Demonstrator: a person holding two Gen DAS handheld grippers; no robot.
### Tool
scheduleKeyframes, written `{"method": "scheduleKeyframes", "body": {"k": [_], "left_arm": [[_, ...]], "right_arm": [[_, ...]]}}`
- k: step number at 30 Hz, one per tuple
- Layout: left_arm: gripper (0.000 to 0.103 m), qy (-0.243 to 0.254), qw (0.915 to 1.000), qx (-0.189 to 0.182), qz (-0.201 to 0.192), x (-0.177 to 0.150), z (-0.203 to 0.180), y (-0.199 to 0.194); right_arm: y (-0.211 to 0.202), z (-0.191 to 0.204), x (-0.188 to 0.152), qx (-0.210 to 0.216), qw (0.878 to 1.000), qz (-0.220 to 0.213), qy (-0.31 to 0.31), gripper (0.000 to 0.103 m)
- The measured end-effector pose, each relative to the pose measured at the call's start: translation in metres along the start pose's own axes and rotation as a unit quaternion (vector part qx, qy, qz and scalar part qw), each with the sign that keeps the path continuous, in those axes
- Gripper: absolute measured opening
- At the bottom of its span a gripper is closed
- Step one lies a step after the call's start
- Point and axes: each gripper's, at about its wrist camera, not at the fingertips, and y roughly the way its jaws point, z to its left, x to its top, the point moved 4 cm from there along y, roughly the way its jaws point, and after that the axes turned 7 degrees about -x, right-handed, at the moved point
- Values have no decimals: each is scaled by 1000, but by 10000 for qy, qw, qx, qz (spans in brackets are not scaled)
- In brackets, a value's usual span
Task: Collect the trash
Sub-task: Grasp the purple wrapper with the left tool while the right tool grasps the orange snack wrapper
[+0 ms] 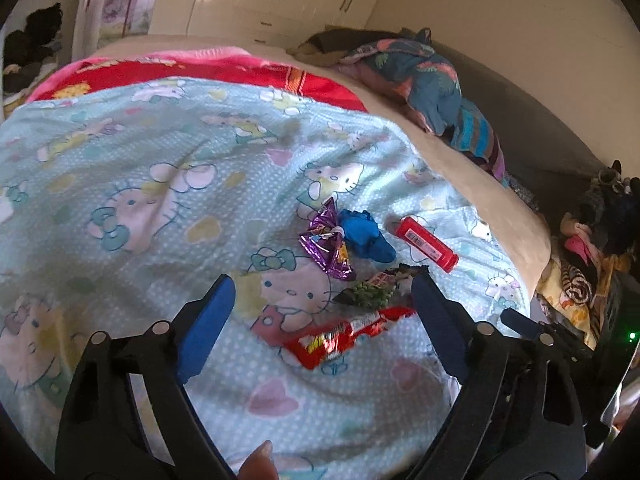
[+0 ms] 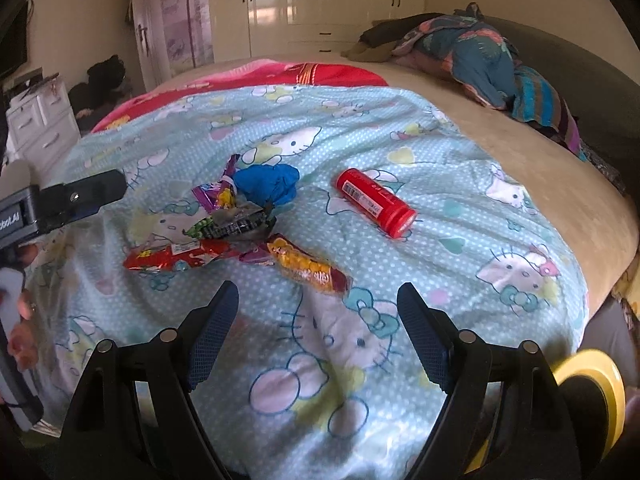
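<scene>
Trash lies on the Hello Kitty bedspread (image 1: 140, 160). In the left wrist view: a red wrapper (image 1: 344, 336), a green-black snack bag (image 1: 376, 288), a purple wrapper (image 1: 326, 242), a crumpled blue glove (image 1: 366, 234) and a red tube (image 1: 426, 242). My left gripper (image 1: 322, 286) is open and empty, its jaws either side of the red wrapper and green bag. In the right wrist view: the red wrapper (image 2: 176, 258), an orange-red wrapper (image 2: 308, 270), the green-black bag (image 2: 232, 224), the glove (image 2: 266, 182) and the tube (image 2: 376, 202). My right gripper (image 2: 318, 294) is open, just short of the orange-red wrapper.
Bunched clothes (image 2: 484, 52) lie at the bed's far right. A red blanket (image 2: 248, 76) sits beyond the bedspread. White wardrobes (image 2: 324, 0) line the back wall. A yellow round object (image 2: 592, 392) is at my lower right. The left gripper's body (image 2: 76, 200) shows at the left edge.
</scene>
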Motion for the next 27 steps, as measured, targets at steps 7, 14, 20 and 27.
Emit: {"method": "scheduleKeyframes", "body": {"k": [7, 14, 20, 27], "left_arm": [[70, -80, 9985, 38, 535, 11, 11, 44], [70, -210, 9960, 80, 860, 13, 18, 73], [60, -345, 9941, 23, 1024, 14, 19, 93], [39, -464, 9931, 42, 1077, 16, 22, 107]], "right_arm": [[29, 10, 6, 25, 9990, 268, -359, 75], [49, 18, 2, -138, 9972, 427, -603, 48], [46, 10, -4, -14, 9988, 402, -274, 18], [29, 6, -11, 189, 9994, 219, 165, 10]]}}
